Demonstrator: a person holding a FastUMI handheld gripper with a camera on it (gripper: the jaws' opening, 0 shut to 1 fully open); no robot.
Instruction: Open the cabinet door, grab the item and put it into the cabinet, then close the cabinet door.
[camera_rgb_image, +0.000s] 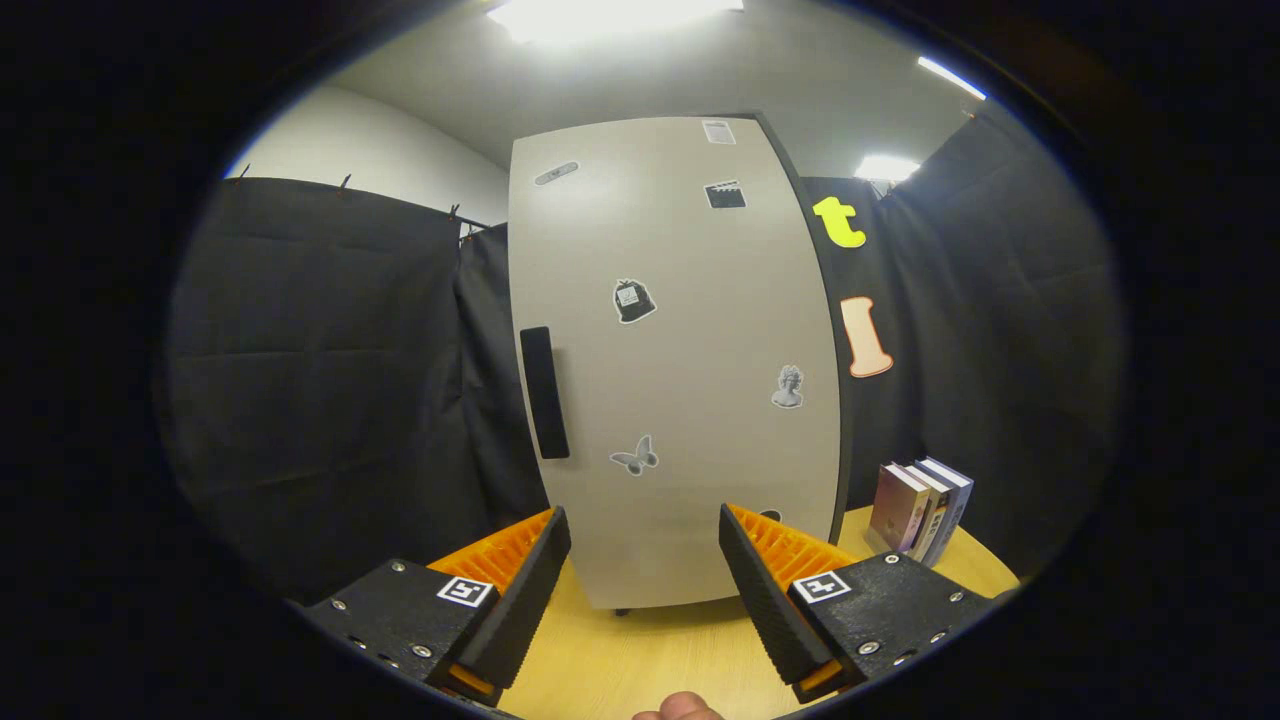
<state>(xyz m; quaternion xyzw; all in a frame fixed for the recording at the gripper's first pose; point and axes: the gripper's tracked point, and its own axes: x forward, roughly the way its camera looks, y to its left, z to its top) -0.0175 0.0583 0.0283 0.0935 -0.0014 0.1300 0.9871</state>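
Note:
A tall pale grey cabinet (680, 350) stands on the wooden table just beyond my fingers, its door shut. A dark vertical handle (544, 392) sits near the door's left edge, above my left finger. Several small stickers dot the door. My gripper (645, 535) is open, with nothing between its fingers, and points at the lower part of the door. Three books (918, 508) stand upright on the table to the right of the cabinet, beyond my right finger.
The round wooden table (640, 655) carries the cabinet and the books. Black cloth walls close in behind and on both sides. A fingertip of a person's hand (682, 708) shows below the fingers.

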